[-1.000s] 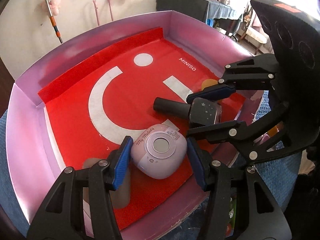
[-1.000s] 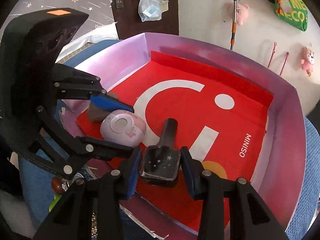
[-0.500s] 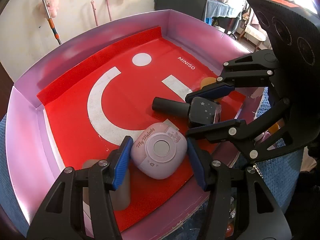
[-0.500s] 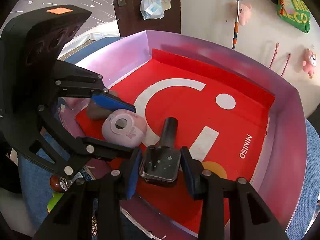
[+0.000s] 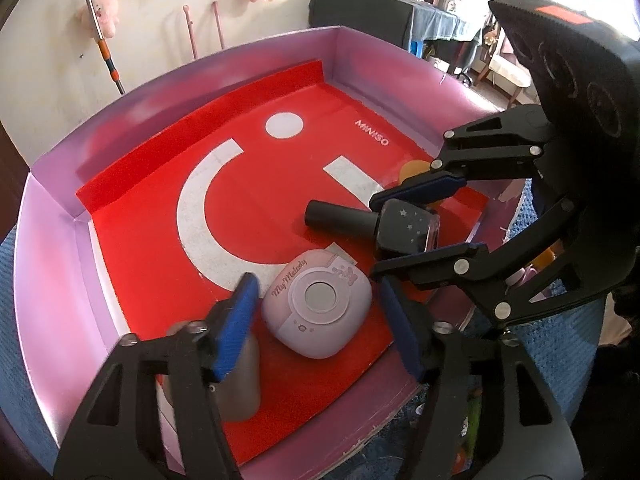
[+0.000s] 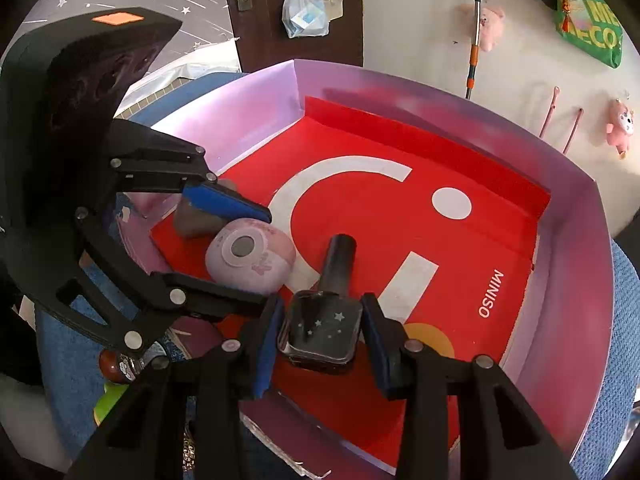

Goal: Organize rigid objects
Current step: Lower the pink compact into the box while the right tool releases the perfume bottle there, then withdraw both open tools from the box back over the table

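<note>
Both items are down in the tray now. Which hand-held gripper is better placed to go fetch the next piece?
Left. The left hand-held gripper is opening, pads clear of the pink case lying on the red liner. The right hand-held gripper is shut on the dark bottle.

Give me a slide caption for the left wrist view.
Left gripper jaws opening around the pink case on the red tray; right gripper clamps the dark bottle.

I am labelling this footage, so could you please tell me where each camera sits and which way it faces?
Left wrist: rides the left gripper, looking down into the pink box at the pink case between its opening jaws; right gripper at right.
Right wrist: rides the right gripper, shut on the dark bottle; left gripper at left.
Shared: box, case, bottle, red liner.
</note>
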`<action>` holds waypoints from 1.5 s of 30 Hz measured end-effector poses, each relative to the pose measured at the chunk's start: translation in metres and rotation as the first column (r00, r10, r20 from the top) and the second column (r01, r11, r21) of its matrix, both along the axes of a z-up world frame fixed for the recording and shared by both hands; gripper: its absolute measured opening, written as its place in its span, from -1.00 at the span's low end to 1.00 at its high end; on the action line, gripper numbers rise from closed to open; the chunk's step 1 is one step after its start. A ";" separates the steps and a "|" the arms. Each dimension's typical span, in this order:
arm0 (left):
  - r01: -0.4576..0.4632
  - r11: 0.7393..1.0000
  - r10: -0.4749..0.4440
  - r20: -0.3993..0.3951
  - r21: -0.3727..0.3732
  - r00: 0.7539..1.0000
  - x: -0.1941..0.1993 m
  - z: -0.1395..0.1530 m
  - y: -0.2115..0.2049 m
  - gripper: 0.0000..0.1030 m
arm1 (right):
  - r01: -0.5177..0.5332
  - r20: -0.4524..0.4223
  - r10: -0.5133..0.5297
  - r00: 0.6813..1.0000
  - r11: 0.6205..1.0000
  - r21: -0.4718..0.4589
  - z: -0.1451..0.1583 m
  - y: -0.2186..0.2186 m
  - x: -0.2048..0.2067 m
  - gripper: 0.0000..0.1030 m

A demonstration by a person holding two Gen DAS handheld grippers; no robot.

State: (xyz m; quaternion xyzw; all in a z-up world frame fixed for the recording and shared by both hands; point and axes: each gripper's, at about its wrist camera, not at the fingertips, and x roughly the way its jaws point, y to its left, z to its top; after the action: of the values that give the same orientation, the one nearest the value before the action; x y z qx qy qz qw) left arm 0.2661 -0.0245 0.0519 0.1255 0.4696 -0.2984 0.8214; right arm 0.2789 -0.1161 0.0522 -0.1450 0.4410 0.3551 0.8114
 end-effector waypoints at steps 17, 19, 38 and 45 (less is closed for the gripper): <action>-0.053 0.994 0.058 0.054 -0.092 0.997 -0.014 0.030 0.015 0.32 | 0.049 0.034 -0.050 0.998 0.998 0.030 0.020 -0.017 -0.007 0.20; -0.069 0.991 0.077 0.066 -0.115 0.995 -0.021 0.037 0.018 0.37 | 0.061 0.041 -0.063 0.997 0.997 0.042 0.026 -0.021 -0.010 0.23; -0.274 0.925 0.356 0.350 -0.262 0.867 -0.129 0.105 0.035 0.82 | 0.240 0.200 -0.281 0.939 0.948 0.207 0.111 -0.054 -0.097 0.88; -0.362 0.882 0.462 0.403 -0.303 0.790 -0.170 0.098 0.036 0.82 | 0.342 0.276 -0.411 0.869 0.902 0.265 0.123 -0.060 -0.150 1.00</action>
State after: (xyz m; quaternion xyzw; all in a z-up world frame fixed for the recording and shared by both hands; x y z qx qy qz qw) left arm 0.0961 0.0110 0.1496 -0.0001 0.2414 -0.1200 0.9630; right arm 0.1291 -0.1757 0.1752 -0.0267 0.2815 0.2047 0.9371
